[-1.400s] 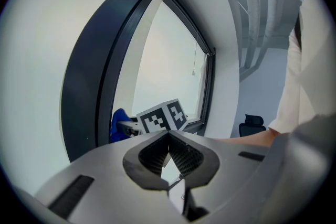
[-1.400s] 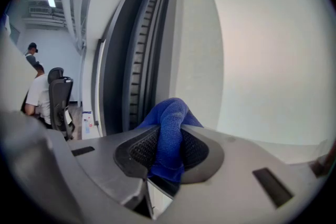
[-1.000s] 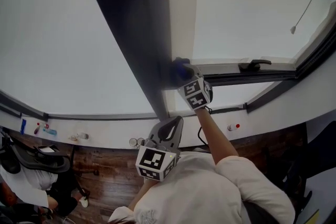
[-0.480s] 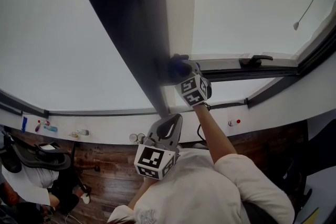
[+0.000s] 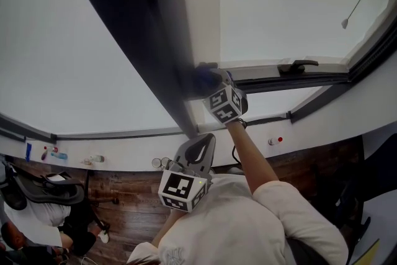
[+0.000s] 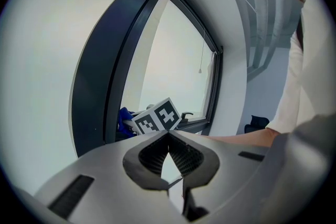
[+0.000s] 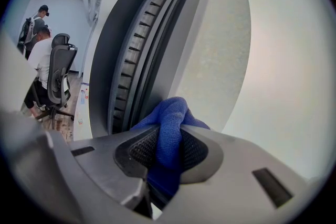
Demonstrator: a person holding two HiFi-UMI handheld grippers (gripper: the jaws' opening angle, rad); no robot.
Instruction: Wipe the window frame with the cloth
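The left gripper (image 5: 197, 152) hangs near the person's chest, jaws closed on nothing, well short of the window. Farther out, the right gripper (image 7: 167, 150), the nearer of the two to the work, is clamped on the single blue cloth (image 7: 172, 113). The cloth's bunched end appears pressed against the dark window frame (image 7: 128, 55), straight ahead of the jaws. That upright's long axis runs up and away from the cloth, so a stroke would likely follow it. One handle (image 5: 296, 65) sits beyond, to the right.
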